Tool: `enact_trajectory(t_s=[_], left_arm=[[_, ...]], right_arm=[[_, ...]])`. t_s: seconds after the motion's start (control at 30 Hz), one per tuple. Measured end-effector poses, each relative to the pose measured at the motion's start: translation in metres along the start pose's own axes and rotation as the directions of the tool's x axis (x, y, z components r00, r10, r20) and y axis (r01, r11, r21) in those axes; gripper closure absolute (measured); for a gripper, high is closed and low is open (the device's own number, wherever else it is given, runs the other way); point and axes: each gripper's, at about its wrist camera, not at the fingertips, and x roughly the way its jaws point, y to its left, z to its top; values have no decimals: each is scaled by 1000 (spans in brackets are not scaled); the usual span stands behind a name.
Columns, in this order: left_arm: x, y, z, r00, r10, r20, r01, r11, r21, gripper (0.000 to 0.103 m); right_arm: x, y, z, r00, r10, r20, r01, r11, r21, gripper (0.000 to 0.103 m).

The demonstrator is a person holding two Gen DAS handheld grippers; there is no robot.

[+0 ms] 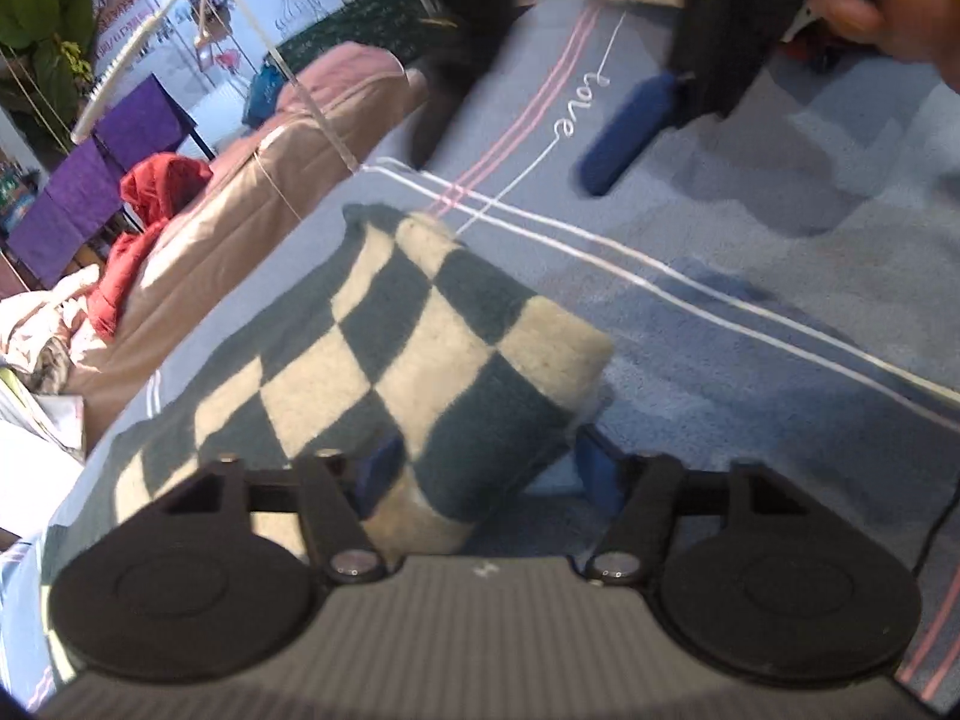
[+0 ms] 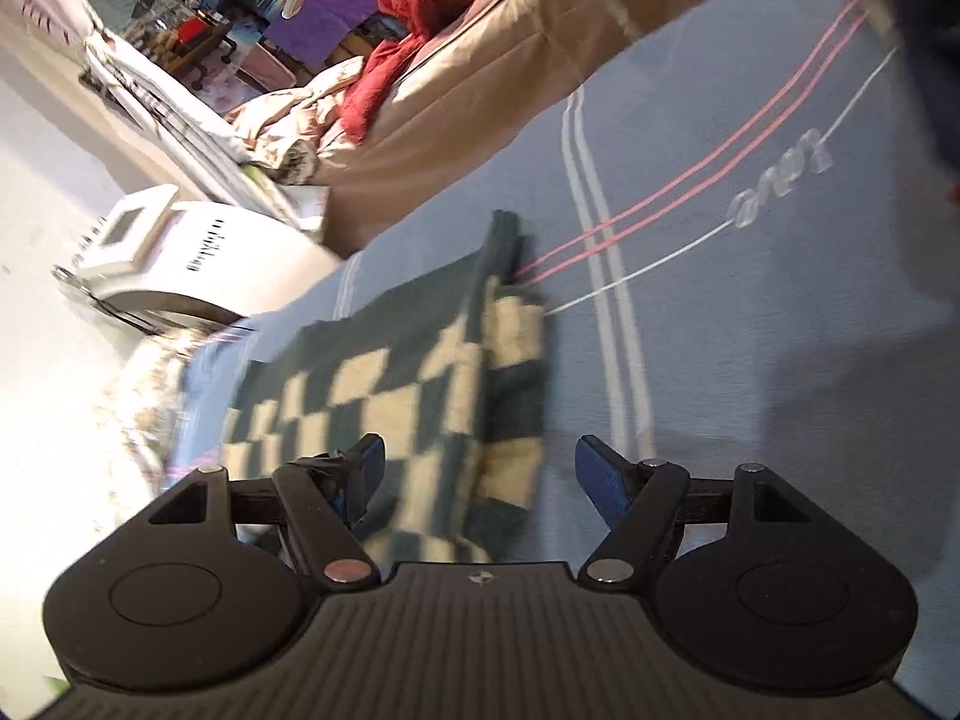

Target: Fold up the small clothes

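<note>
A dark-green and cream checkered cloth [image 1: 384, 354] lies folded on a blue-grey bedsheet [image 1: 750, 312] with pink and white stripes. In the left wrist view a raised fold of it fills the gap of my left gripper [image 1: 489, 468], and both blue pads touch the fabric. The right wrist view shows the same cloth [image 2: 390, 396] flat on the sheet [image 2: 720, 330]. My right gripper [image 2: 480, 459] hovers open over its near right edge, with the right pad off the cloth. Seen from the left wrist, a blurred blue finger [image 1: 624, 132] of the right gripper shows under a hand [image 1: 870, 12].
A brown padded bed or sofa [image 1: 240, 228] runs along the sheet's far side, with a red jacket [image 1: 150, 204] and crumpled pale bedding [image 2: 288, 120] on it. Purple cloths [image 1: 90, 192] hang behind. A white appliance [image 2: 198, 258] stands on the floor beside the bed.
</note>
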Motion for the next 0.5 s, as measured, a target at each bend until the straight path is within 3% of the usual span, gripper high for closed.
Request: enact_trajectory(t_s=[0.13, 0.27, 0.33, 0.43, 0.5], left_arm=[[9, 13, 5, 1000, -7, -17, 7, 999, -36, 65], [4, 40, 6, 997, -72, 1, 70, 974, -215, 76], [2, 60, 4, 991, -136, 16, 133, 927, -351, 77], [4, 95, -5, 970, -237, 56, 229, 811, -538, 79], [2, 114, -12, 956, -279, 87, 272, 740, -615, 80]], right_arm=[[36, -12, 25, 996, 56, -66, -46, 987, 151, 0], [56, -22, 40, 996, -39, -77, 54, 978, 201, 0], [63, -24, 43, 996, 1, -90, 19, 975, 223, 0], [73, -28, 42, 992, 87, -93, -55, 952, 302, 0], [79, -26, 44, 991, 88, -105, -54, 955, 291, 0]])
